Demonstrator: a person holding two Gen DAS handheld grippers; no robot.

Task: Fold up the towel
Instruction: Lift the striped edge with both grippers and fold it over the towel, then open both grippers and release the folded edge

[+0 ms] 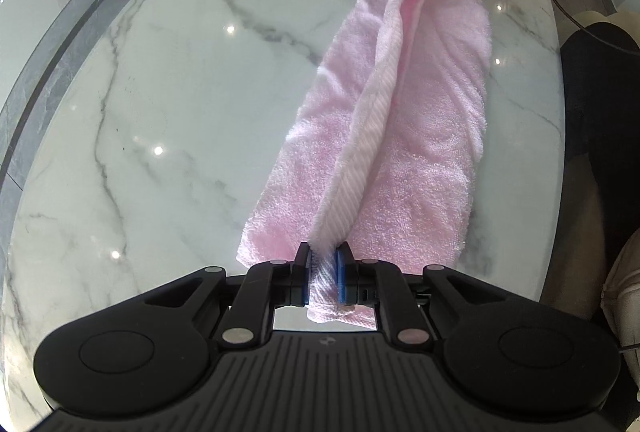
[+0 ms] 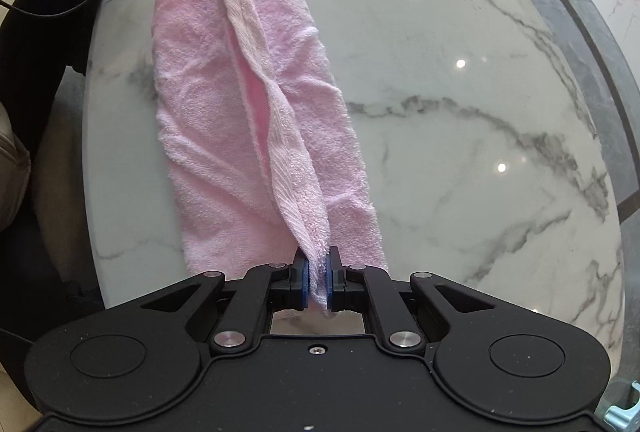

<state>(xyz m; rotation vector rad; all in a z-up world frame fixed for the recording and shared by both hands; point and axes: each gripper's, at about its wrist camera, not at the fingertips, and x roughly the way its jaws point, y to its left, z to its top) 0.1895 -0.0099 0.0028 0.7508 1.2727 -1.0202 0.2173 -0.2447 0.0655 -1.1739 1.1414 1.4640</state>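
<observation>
Left gripper (image 1: 324, 264) is showing a matte black ribbed body, round side caps, silver pivot screws and blue pads (image 1: 342, 278). Right gripper (image 2: 317, 274) is wearing the same black shell, flat-topped, dust-speckled, one small centre screw.

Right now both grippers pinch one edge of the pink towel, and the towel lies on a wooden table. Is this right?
Not quite: the table is white marble with grey veins, not wood, as both wrist views show. The rest holds: the left gripper and the right gripper each pinch one edge of the pink towel.
</observation>
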